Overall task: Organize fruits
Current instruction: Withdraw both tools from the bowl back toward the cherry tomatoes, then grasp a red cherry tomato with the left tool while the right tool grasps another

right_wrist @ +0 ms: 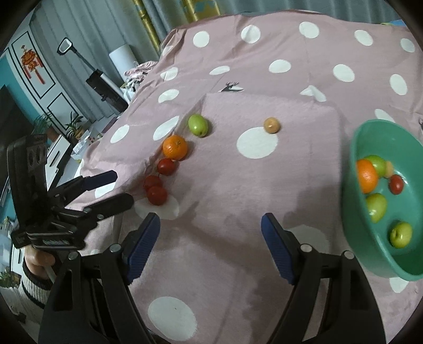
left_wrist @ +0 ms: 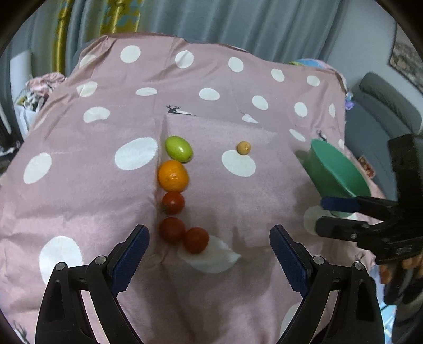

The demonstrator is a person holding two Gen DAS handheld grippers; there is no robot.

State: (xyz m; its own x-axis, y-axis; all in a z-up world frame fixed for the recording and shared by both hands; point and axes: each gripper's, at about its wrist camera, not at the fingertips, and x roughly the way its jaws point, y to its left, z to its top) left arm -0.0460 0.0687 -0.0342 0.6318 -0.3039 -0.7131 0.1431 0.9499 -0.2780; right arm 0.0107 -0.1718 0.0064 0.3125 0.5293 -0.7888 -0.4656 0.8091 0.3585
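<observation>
On the pink dotted cloth a line of fruit runs away from me: a green fruit, an orange and three red tomatoes. A small tan fruit lies apart to the right. My left gripper stands open just short of the two nearest tomatoes, nothing between its fingers. The right gripper is open over bare cloth, with the fruit line ahead to its left. A green bowl at its right holds an orange, a tomato and several green fruits. The same bowl shows in the left wrist view.
Grey and yellow curtains hang behind the table. A grey sofa stands past the right edge. Past the left edge are a cabinet with potted plants and a heap of clothes. A hand holds the left gripper's handle.
</observation>
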